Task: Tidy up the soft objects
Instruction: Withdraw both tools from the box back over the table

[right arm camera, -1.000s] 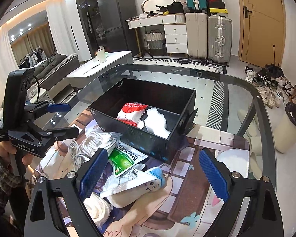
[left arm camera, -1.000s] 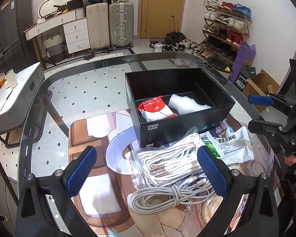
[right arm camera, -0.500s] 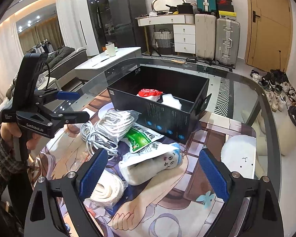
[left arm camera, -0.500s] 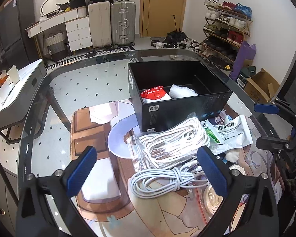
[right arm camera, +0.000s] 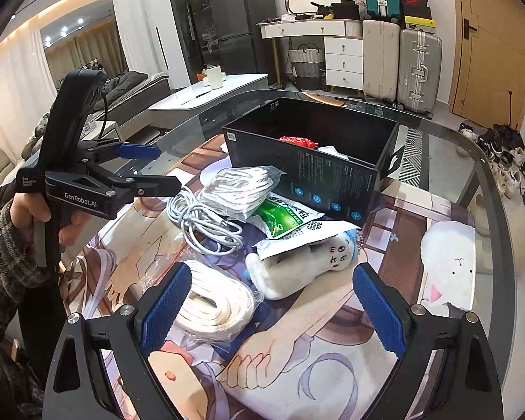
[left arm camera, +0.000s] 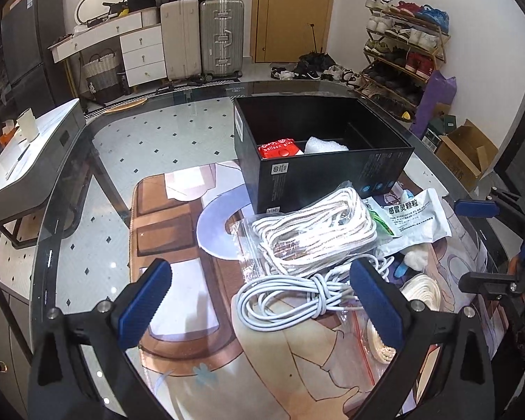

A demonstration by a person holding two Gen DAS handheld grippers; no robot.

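Note:
A black box (left arm camera: 332,171) (right arm camera: 315,175) stands on the glass table and holds a red balloon pack (left arm camera: 279,147) and a white padded bag (left arm camera: 323,145). In front of it lie a bagged white rope (left arm camera: 311,231) (right arm camera: 238,189), a white cable coil (left arm camera: 290,297) (right arm camera: 206,224), a medicine sachet (left arm camera: 413,215) (right arm camera: 290,217), a white plush toy (right arm camera: 304,266) and a second bagged rope coil (right arm camera: 213,304). My left gripper (left arm camera: 260,301) (right arm camera: 157,168) is open above the cable coil. The right gripper (right arm camera: 273,309) (left arm camera: 472,245) is open over the plush and the rope coil. Neither holds anything.
A printed mat (left arm camera: 178,231) covers the near half of the table. A round white cushion with a face (right arm camera: 448,266) lies at the right. The table's curved edge (left arm camera: 45,231) runs along the left. A person's sleeve and hand (right arm camera: 3,245) hold the left gripper.
Both grippers have drawn back from the box toward the near edge, so more of the pile now shows in front of them. Both stayed open; nothing on the table moved.

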